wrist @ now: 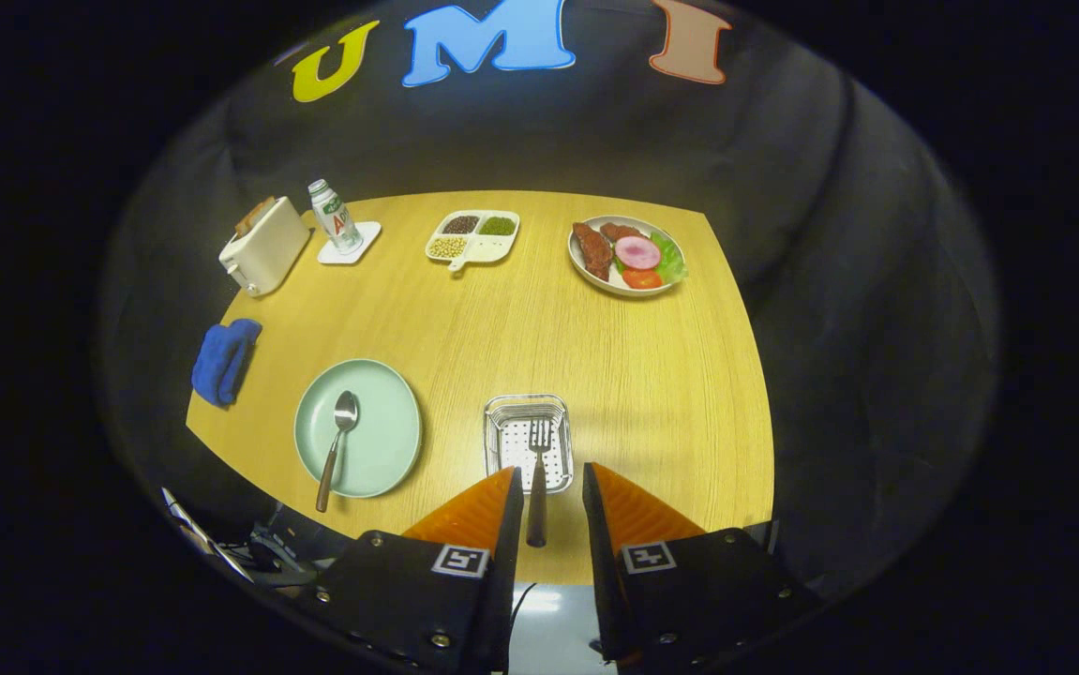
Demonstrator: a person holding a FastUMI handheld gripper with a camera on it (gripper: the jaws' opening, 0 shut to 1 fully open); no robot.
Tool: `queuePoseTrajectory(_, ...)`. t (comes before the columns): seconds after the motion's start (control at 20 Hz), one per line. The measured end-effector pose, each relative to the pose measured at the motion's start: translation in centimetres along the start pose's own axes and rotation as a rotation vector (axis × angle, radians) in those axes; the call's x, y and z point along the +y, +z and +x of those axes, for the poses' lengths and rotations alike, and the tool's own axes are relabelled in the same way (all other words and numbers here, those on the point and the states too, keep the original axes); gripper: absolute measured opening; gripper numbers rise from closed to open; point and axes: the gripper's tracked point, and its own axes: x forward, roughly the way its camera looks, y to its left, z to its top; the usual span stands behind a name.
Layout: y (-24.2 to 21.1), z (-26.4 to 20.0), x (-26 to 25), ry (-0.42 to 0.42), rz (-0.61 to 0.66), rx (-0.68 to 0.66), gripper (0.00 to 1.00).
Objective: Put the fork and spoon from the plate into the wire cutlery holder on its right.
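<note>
**Fork at the holder, spoon on the plate**

Gripper (548,483) sits above the near edge of the desk (595,366), fingers pointing at the wire cutlery holder (528,441). Fingers are spread with a clear gap between them.

Fork (537,478) lies in that gap: tines over the perforated floor of the holder, shaft crossing the holder's near rim, dark handle running back toward the gripper body. The handle runs close along the left finger; can't tell if it touches. The right finger stands clear of it, so nothing is pinched. Can't tell whether the tines rest on the holder floor or hang just above it.

Spoon (337,445) is on the pale green plate (389,412), which sits to the left of the holder and near the desk's front edge. Bowl of the spoon is near the plate's centre, and the dark handle points back over the plate's near rim.

Rest of the desk:
- blue cloth (223,359), bunched at the left edge, just beyond the plate
- white toaster (263,247), far left corner, bread in the slot
- small bottle (334,217) upright on a white coaster (361,246), right of the toaster
- divided dish (473,237) with beans or grains in three compartments, far centre
- food plate (626,258) with meat, tomato and greens, far right
</note>
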Motion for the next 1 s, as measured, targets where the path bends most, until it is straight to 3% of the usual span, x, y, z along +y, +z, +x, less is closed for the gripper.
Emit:
queuePoseTrajectory(0.3, -0.6, -1.9, 4.5, 0.030, -0.052, -0.060, 0.37)
queuePoseTrajectory(0.85, -4.6, -0.4, 14.7, 0.158, -0.078, -0.055, 0.37)
queuePoseTrajectory(1.0, -6.3, 0.6, 17.4, 0.177, -0.098, -0.043, 0.43)
